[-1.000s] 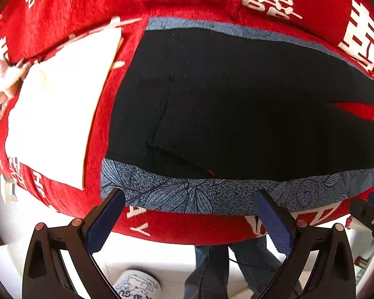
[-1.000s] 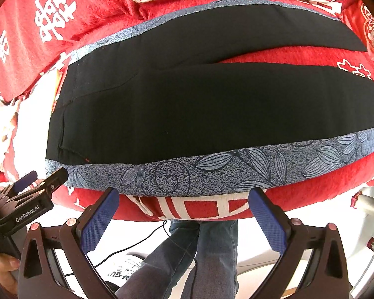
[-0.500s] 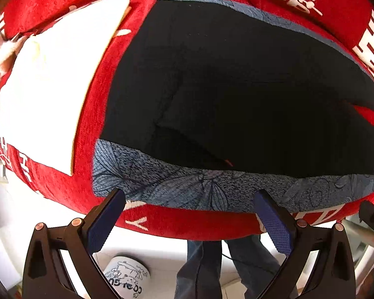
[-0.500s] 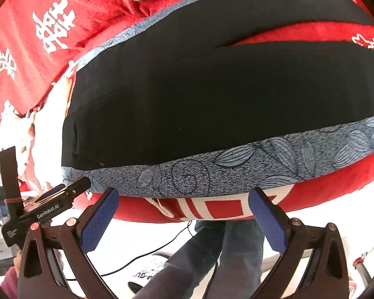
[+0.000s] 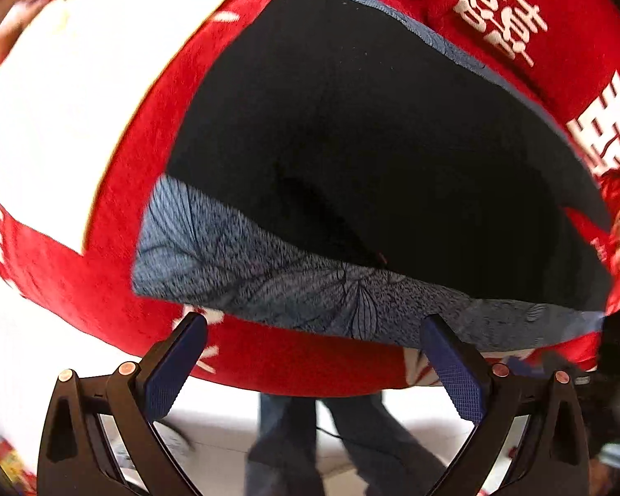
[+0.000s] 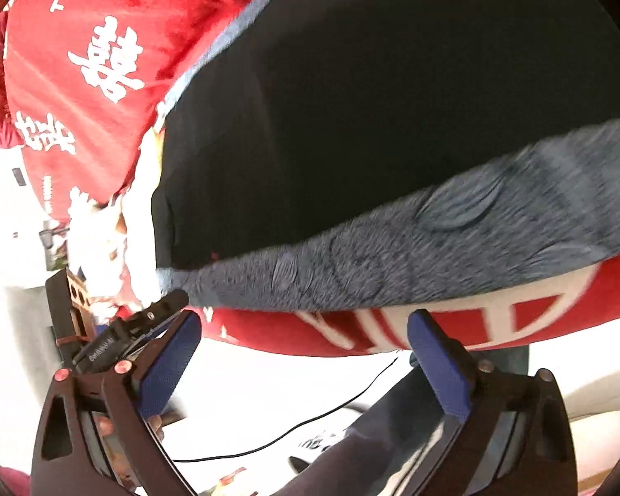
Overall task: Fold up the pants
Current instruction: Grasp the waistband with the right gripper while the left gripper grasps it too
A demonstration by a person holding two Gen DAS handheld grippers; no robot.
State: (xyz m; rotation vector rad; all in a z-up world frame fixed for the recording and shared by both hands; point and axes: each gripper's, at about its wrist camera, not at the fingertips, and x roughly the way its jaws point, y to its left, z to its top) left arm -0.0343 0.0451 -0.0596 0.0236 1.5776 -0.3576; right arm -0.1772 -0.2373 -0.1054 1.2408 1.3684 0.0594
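Black pants with a blue-grey leaf-print side stripe lie flat on a red cloth with white characters. In the right wrist view the pants and the stripe fill the upper frame. My left gripper is open and empty, just short of the stripe near the waist end. My right gripper is open and empty, just short of the stripe's near edge. The left gripper's fingers show at the right view's lower left.
A white paper sheet lies on the cloth left of the pants. The cloth's near edge hangs over the table front. The person's jeans-clad legs and a black cable are below, over a pale floor.
Both grippers have moved closer to the pants' near edge and tilted. The pants look larger in both views. The jaws have stayed open.
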